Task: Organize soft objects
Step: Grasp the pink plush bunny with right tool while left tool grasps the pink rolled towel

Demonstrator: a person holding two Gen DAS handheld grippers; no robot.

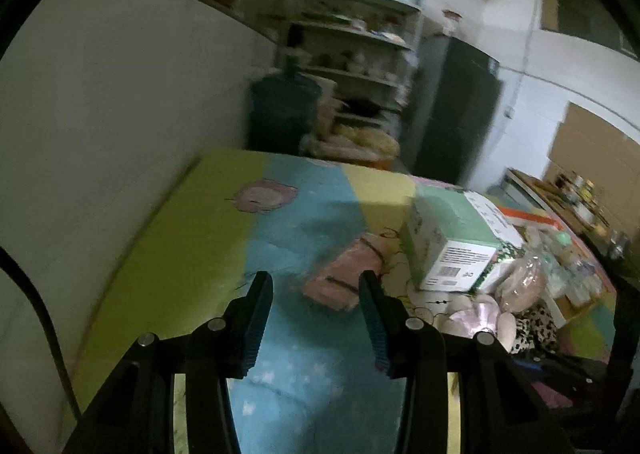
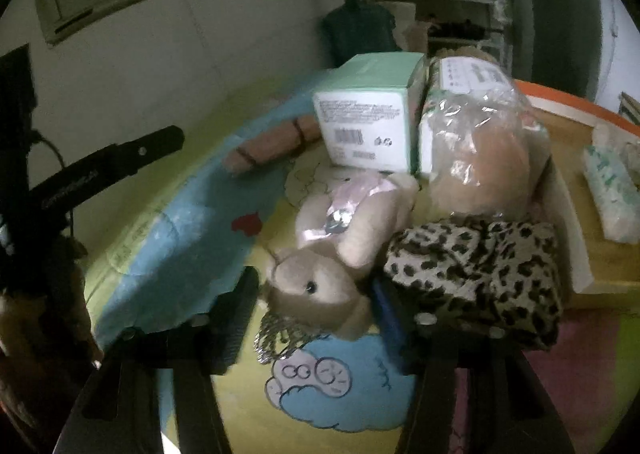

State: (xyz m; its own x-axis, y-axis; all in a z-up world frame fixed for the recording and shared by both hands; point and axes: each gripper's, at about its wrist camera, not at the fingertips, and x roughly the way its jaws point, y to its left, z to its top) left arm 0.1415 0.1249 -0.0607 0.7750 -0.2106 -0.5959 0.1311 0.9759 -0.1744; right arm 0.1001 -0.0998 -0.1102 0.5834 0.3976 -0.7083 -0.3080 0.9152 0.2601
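The box [image 2: 366,122] is standing on the mat [image 2: 168,246], near its far side; a rolled cloth [image 2: 272,146] is lying just left of the box; a plush toy [image 2: 332,250] is lying in front of the box, its head reaching between the fingers of the right gripper [image 2: 316,310]; a bagged item [image 2: 480,158] is leaning right of the box; a patterned cloth [image 2: 476,274] is lying in front of the bag, touching the toy on its right; the left gripper [image 1: 316,314] is hovering over the mat, the rolled cloth lying just beyond its fingers.
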